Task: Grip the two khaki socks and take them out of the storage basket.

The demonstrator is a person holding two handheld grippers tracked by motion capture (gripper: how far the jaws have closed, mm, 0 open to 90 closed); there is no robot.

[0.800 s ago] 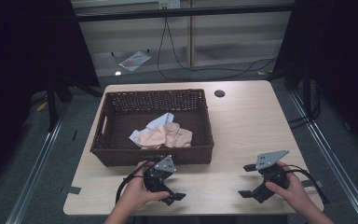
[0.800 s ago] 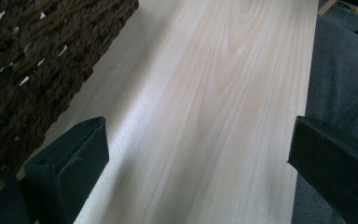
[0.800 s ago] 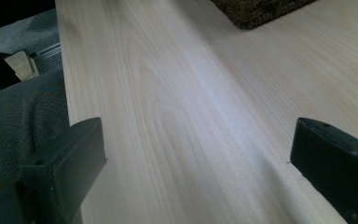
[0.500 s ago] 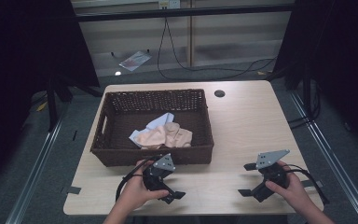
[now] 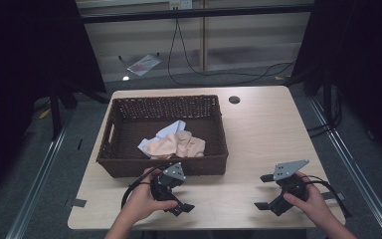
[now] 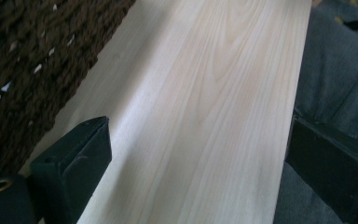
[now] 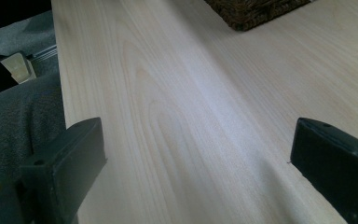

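Both hand-held grippers, left [image 5: 181, 199] and right [image 5: 263, 191], gape empty.

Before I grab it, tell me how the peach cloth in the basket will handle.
Probably floppy: the peach cloth lies crumpled in folds in the wicker basket. Likely light, and it may drag the pale blue cloth tucked beneath it.

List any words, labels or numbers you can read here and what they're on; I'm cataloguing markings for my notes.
None can be read.
The wicker basket, the cloths in it and the wooden table bear no print.
The pale plate on the far wall and the packet on the floor are too small and blurred to read.
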